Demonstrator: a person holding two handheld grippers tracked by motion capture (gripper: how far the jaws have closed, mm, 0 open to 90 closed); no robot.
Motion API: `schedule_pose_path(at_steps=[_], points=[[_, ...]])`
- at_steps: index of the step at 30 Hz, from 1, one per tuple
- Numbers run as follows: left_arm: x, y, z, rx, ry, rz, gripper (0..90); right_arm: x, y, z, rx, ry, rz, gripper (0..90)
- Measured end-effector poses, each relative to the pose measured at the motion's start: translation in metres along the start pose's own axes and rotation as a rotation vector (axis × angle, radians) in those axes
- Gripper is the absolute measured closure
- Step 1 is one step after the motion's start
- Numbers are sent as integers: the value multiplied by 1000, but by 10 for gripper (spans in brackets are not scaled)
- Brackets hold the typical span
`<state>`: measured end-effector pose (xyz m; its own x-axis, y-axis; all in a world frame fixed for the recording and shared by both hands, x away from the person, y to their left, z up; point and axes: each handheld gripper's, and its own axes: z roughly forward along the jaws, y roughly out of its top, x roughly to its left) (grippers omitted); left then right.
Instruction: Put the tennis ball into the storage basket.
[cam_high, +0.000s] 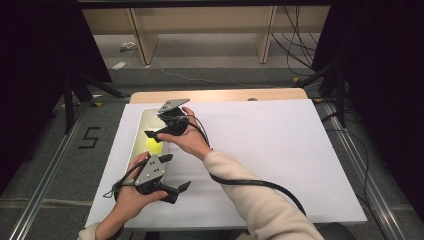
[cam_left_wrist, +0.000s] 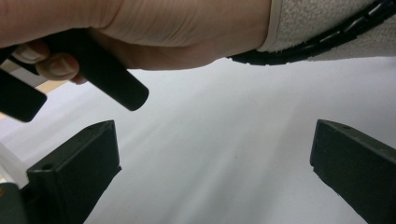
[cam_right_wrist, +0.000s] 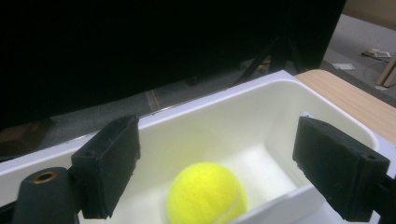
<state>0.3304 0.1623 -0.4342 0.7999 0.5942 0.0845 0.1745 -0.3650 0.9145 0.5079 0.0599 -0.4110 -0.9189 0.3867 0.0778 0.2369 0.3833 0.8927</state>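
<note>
Lying in the white tub (cam_right_wrist: 261, 102), the tennis ball (cam_right_wrist: 207, 193) faces the parted right claw (cam_right_wrist: 215, 172).

Fuzzy felt ball (cam_right_wrist: 207, 192) — glossy plastic tub (cam_right_wrist: 224, 116)

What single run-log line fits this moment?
right gripper: open, over tub | tennis ball: in tub | left gripper: open, idle

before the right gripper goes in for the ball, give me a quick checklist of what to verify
1. Right gripper open: ok, jaws stand wide apart.
2. Ball between the jaws' line: ok, it sits centred ahead of them.
3. Ball free in the bin: ok, nothing else lies in it.
4. Near bin wall out of the jaws' path: not ok, the rim partly covers the ball.
5. Left gripper out of the way: ok, open over the white sheet.
6. Jaw depth over the ball: cannot tell.
</note>
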Motion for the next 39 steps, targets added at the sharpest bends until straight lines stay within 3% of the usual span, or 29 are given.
schedule_pose_path(at_steps=[23, 39], points=[[0, -1, 0, 1, 1, -5, 8, -13, -8, -38, -11, -52, 8, 156], [1, -1, 0, 2, 2, -8, 8, -18, -12, -53, -10, -68, 5, 157]])
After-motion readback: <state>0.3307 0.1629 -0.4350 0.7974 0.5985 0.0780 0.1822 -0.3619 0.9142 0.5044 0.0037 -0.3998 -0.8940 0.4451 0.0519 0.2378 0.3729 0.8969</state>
